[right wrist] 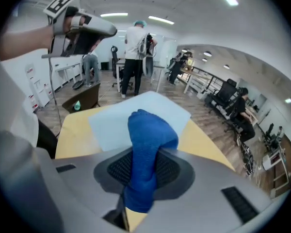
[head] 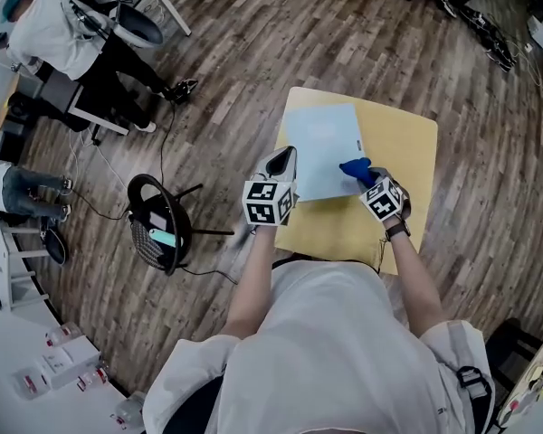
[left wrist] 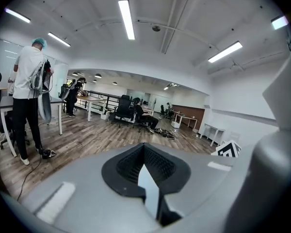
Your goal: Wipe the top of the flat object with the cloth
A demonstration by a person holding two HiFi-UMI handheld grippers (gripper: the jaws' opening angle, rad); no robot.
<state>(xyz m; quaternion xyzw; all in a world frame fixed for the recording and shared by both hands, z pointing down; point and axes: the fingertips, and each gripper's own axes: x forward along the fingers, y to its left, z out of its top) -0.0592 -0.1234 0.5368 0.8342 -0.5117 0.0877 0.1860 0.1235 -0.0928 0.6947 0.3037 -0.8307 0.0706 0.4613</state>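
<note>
The flat object [head: 324, 150] is a plain pale blue rectangular sheet lying flat on the yellow table [head: 403, 143], turned a bit off square and sitting toward the table's far left part. The cloth [right wrist: 148, 135] is bright blue and knit-looking, bunched into a thick wad pinched between the right gripper [head: 366, 180] jaws, right at the sheet's near right edge. Can't tell if it's actually touching.
</note>
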